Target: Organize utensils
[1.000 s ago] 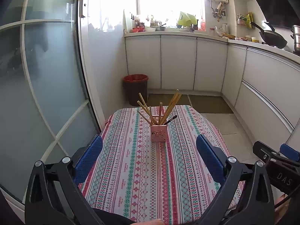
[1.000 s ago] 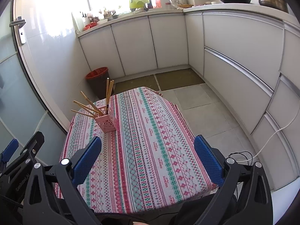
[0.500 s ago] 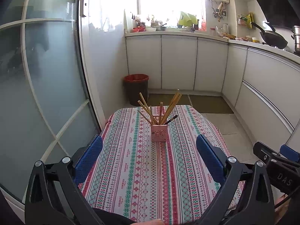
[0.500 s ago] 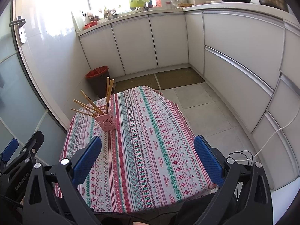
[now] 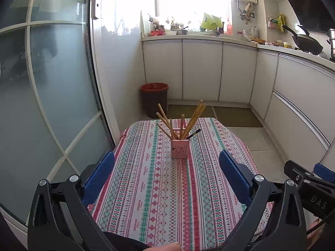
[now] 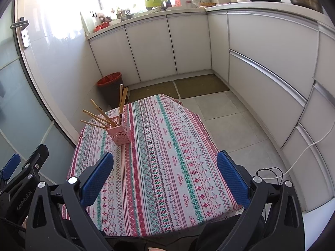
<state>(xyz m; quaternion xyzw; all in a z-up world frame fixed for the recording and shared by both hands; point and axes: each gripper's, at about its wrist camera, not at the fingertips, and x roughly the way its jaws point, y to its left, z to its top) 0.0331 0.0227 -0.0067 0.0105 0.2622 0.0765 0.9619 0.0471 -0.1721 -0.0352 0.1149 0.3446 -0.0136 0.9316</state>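
Wrist views: left gripper [image 5: 166, 173] & right gripper [image 6: 165, 174] jaws wide apart, nothing held.

Left tongs [image 5: 166, 165], right tongs [image 6: 165, 164] — black frames, blue textured pads, silver screws.

Pink perforated holder [image 5: 179, 151] — tan chopsticks [image 5: 193, 118]; tablecloth [image 5: 159, 188] striped red, green, white; blue pads [image 6: 98, 175]; red-lined bin [image 5: 154, 99].

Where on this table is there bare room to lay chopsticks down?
The tablecloth is bare nearly everywhere: the whole near stretch between the pink holder and both open grippers, and the strip from the holder to the table's right edge. The only crowded spot is the holder itself, where the chopsticks fan outward above it.
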